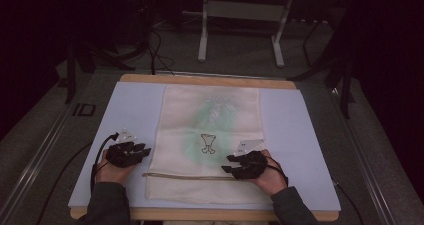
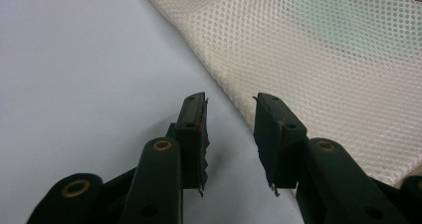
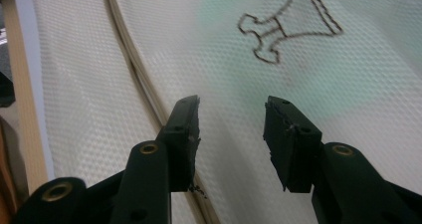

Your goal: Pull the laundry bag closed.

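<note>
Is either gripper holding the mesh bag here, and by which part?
Nothing is held. The left gripper is open beside the mesh bag; the right gripper is open over it.

No readable text or labels anywhere.

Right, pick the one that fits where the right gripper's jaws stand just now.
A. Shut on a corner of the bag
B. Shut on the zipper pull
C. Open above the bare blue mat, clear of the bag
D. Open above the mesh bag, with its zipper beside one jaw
D: in the right gripper view the right gripper stands open with nothing between the jaws, above the mesh bag, the zipper running past one jaw.
</note>
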`<state>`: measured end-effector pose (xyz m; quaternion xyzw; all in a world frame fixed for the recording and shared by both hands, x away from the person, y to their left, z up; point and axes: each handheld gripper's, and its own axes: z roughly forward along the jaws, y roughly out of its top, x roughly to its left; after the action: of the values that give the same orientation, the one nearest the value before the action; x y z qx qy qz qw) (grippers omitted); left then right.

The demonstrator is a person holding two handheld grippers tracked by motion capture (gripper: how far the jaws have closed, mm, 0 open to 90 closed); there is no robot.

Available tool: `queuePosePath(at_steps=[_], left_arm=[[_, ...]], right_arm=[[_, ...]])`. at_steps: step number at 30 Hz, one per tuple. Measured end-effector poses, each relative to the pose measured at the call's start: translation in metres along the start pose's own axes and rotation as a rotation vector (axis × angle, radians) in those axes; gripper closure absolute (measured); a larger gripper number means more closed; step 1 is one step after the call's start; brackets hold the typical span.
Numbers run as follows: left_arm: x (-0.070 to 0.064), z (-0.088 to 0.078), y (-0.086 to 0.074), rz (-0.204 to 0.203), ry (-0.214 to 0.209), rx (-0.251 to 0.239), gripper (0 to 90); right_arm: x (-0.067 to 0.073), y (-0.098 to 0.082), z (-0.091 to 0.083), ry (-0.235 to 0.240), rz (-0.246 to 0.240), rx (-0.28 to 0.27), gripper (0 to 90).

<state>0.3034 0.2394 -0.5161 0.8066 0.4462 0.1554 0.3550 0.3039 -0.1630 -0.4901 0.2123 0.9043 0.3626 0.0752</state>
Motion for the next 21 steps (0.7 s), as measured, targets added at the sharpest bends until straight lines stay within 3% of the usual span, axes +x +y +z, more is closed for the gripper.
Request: queuePosePath(at_steps=[21], left_arm=[[0.000,0.002,0.000,0.004,-0.016,0.010,65.4]], right_arm=[[0.027,0.037,0.041,0.097,-0.085,0.000,60.9]])
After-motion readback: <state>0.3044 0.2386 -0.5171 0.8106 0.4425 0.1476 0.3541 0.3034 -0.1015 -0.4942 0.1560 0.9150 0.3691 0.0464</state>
